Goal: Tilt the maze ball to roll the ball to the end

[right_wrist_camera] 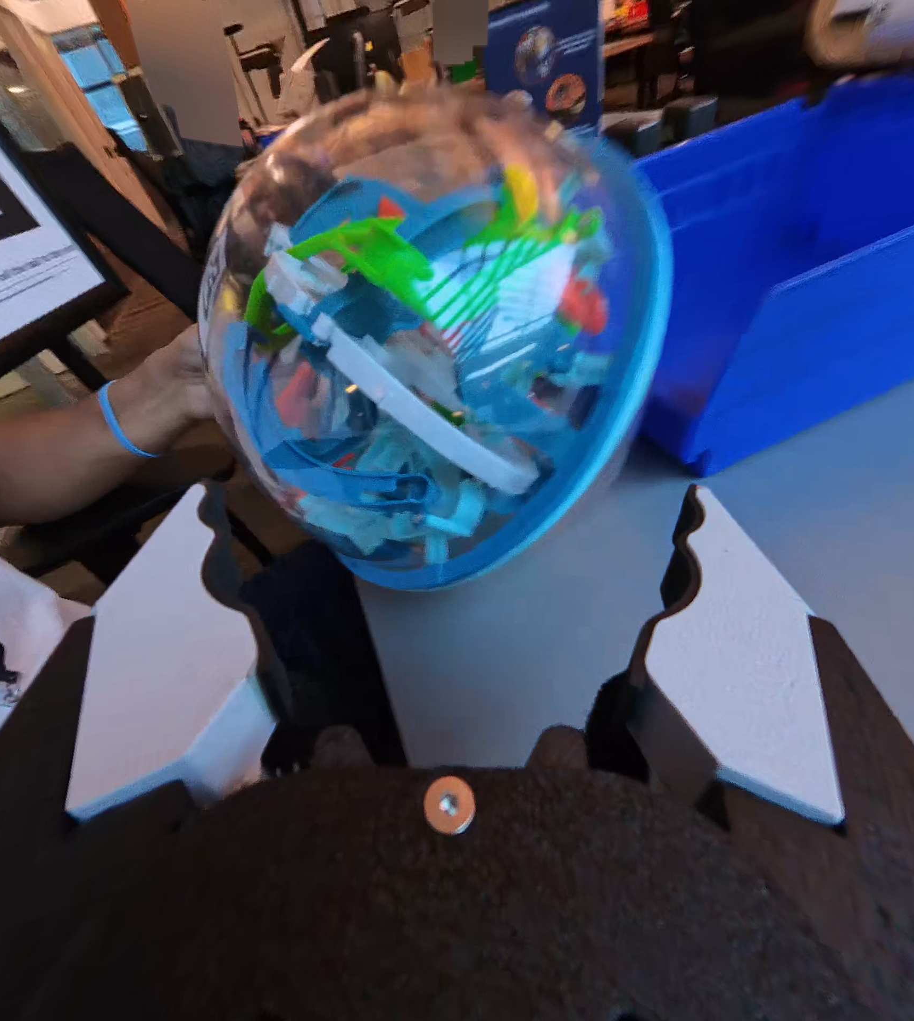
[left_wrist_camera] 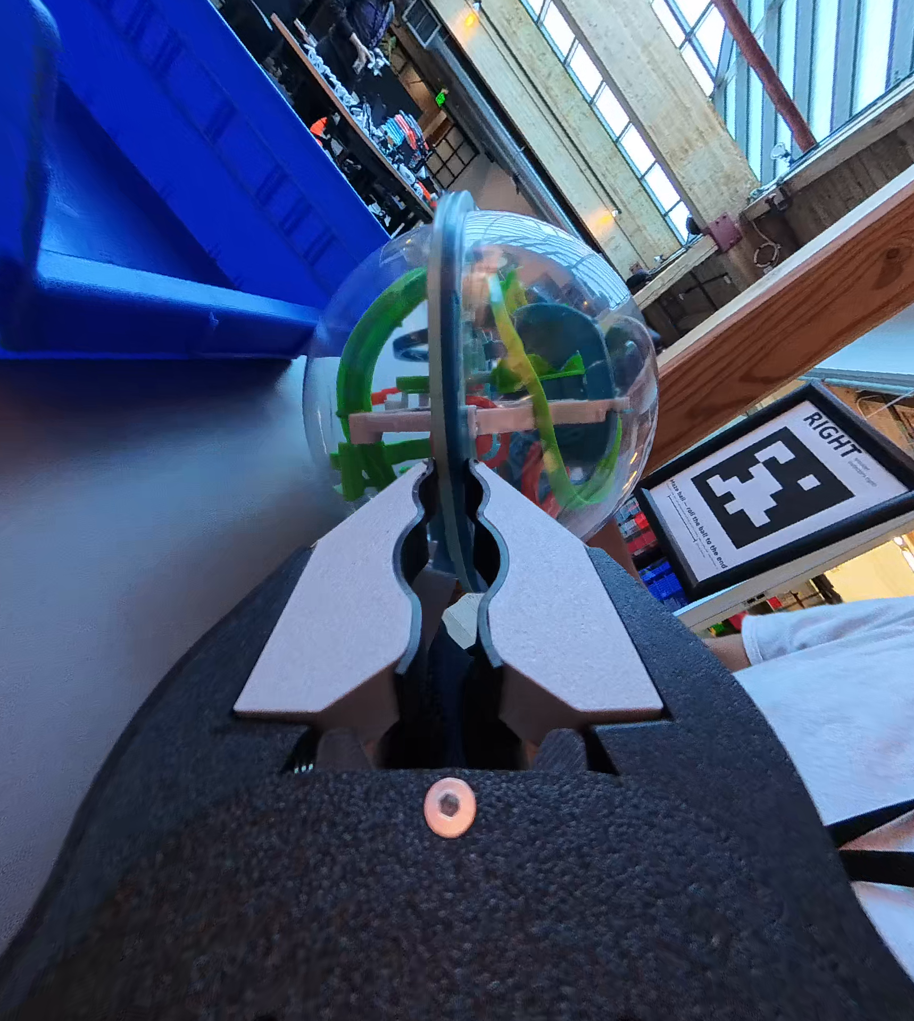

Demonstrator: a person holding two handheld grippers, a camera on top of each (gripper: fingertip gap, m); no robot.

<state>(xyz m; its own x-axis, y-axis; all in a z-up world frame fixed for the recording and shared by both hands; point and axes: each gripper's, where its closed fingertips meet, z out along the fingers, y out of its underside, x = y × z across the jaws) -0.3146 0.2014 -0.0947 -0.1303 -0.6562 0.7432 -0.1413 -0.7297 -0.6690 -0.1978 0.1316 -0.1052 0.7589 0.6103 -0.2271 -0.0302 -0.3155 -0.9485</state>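
Observation:
The maze ball (left_wrist_camera: 499, 364) is a clear plastic sphere with green, blue, red and white tracks inside and a blue rim around its middle. My left gripper (left_wrist_camera: 450, 469) is shut on that rim and holds the ball off the grey table. In the right wrist view the maze ball (right_wrist_camera: 432, 342) is blurred and tilted, held up just ahead of my right gripper (right_wrist_camera: 446, 497). The right gripper is open and empty, its fingers spread wide below the ball without touching it. The small ball inside the maze cannot be made out.
A blue plastic bin (left_wrist_camera: 128, 210) stands on the grey table (left_wrist_camera: 84, 552) by the ball; it also shows in the right wrist view (right_wrist_camera: 830, 287). A black-framed sign with a square marker (left_wrist_camera: 775, 486) stands nearby. A person's forearm with a blue wristband (right_wrist_camera: 112, 420) is behind the ball.

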